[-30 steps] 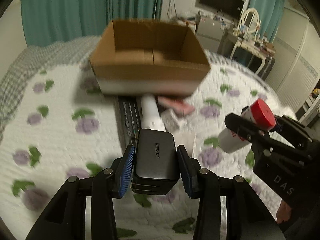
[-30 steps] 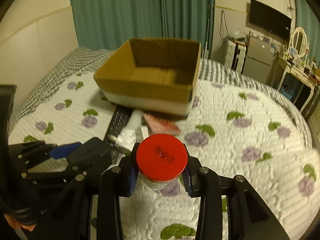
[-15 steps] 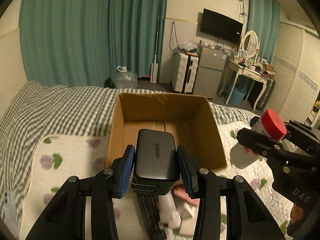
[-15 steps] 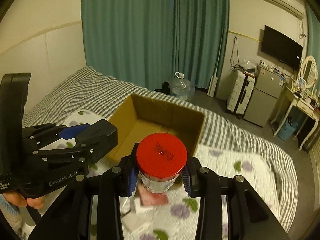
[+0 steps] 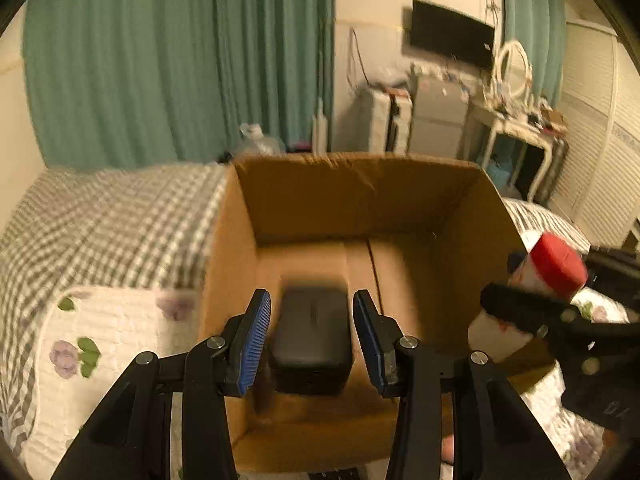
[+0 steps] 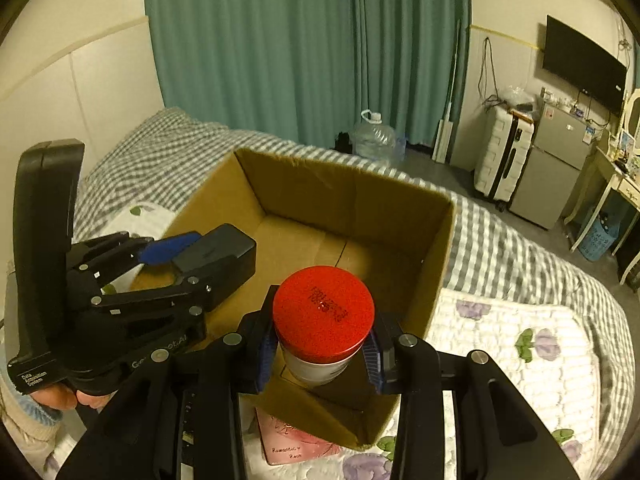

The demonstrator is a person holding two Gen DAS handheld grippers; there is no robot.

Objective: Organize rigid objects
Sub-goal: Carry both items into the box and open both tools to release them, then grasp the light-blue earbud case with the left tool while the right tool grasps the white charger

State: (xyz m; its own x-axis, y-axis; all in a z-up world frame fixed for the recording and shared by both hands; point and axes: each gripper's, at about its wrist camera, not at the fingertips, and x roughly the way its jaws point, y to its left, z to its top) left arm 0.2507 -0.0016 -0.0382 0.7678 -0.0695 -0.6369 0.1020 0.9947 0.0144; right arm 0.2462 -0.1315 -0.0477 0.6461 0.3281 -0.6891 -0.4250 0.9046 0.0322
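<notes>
Left hand-held gripper (image 5: 311, 338): over the box (image 5: 400, 184); jaws have just been opening, gaps show both sides of the charger (image 5: 312, 336), which looks released, dropping in.
Right hand-held gripper (image 6: 322, 350): clamped on the jar (image 6: 323, 316), red lid up, above the box's near edge.
Box: on the bed (image 6: 520, 344); floor bare apart from the falling charger.
Done: charger nearly delivered.
Left: jar still to go in; pink booklet (image 6: 298, 446) and a keyboard edge (image 5: 334, 474) lie outside by the box.
</notes>
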